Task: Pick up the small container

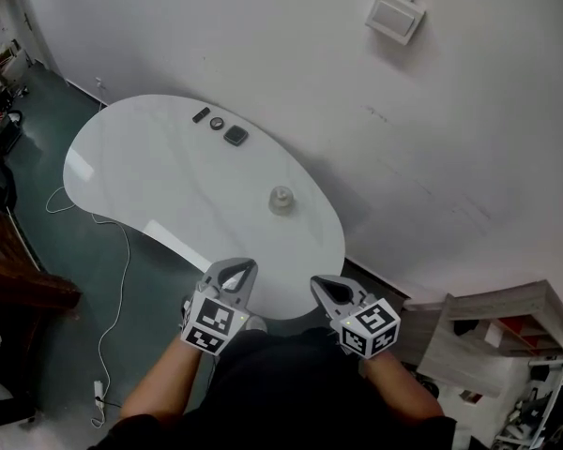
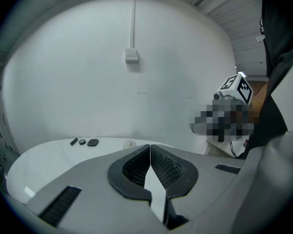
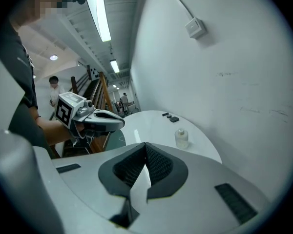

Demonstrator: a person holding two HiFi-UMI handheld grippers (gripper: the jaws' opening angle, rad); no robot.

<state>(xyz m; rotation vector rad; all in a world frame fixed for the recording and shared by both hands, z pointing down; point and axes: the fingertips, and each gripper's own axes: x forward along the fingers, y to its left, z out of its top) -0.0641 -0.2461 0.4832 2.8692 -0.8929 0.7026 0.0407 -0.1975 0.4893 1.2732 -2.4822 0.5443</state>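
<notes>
The small container (image 1: 281, 199), a clear little bottle with a pale cap, stands upright on the white curved table (image 1: 141, 172), toward its right end. Both grippers hover at the table's near edge, short of the container and apart from it. My left gripper (image 1: 247, 265) is shut with nothing in it, and so is my right gripper (image 1: 319, 285). Past the closed tips of the left gripper (image 2: 150, 148), the container (image 2: 130, 143) shows small and far off. Beyond the shut right gripper (image 3: 145, 146), the container (image 3: 181, 138) sits ahead to the right, and the left gripper (image 3: 118, 123) crosses at the left.
Three small dark objects (image 1: 218, 125) lie at the table's far edge near the white wall. A wall box (image 1: 395, 17) hangs above. A white cable (image 1: 113, 289) trails on the green floor at left. Shelving and boxes (image 1: 488, 331) stand at right. A person (image 3: 53, 89) stands far back.
</notes>
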